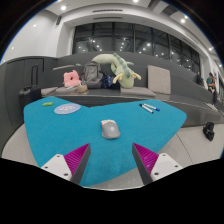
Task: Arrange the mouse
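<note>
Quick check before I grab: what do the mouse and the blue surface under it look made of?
Mouse: looks like hard plastic, grey with a soft sheen on its rounded back. Blue mat: seems a matte fabric or rubbery sheet, flat, no glare; which one I cannot tell. The hand-held gripper is open, with the mouse just ahead of its fingers.

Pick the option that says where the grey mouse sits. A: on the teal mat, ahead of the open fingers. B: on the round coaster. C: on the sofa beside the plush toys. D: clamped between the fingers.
A: the mouse lies on the teal mat, ahead of the open gripper, untouched.
</note>
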A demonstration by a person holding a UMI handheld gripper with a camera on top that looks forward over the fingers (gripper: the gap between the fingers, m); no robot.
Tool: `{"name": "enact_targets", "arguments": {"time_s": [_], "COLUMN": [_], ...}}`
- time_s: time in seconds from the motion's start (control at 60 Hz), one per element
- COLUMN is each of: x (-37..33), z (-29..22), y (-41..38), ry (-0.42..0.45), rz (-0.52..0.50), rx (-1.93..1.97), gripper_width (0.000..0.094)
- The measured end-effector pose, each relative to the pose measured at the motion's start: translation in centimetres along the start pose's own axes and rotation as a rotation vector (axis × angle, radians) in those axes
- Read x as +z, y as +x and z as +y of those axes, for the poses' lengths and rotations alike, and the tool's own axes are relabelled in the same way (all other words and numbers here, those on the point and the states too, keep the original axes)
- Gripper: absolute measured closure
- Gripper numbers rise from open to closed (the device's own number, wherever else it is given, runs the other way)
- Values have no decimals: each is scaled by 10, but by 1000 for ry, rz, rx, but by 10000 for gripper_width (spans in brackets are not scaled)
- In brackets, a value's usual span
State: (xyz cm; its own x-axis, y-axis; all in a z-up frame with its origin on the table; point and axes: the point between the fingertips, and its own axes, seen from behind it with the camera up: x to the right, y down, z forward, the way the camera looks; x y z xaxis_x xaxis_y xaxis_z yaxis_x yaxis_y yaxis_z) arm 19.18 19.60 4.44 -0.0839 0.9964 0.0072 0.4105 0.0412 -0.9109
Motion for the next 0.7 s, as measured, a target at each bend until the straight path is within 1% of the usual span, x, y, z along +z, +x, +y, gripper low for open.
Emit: {"name": "enact_targets", "arguments": {"time_s": [0.317,0.417,0.633,0.7], "x": [84,111,163,172], "z": [-4,-9,-14,-16], "y": [-6,-2,13,13], "ry": [-31,-37,-81,-88], "rz": [10,33,71,61], "rx": [1,-3,15,32], "gripper_width": [85,85,86,86]}}
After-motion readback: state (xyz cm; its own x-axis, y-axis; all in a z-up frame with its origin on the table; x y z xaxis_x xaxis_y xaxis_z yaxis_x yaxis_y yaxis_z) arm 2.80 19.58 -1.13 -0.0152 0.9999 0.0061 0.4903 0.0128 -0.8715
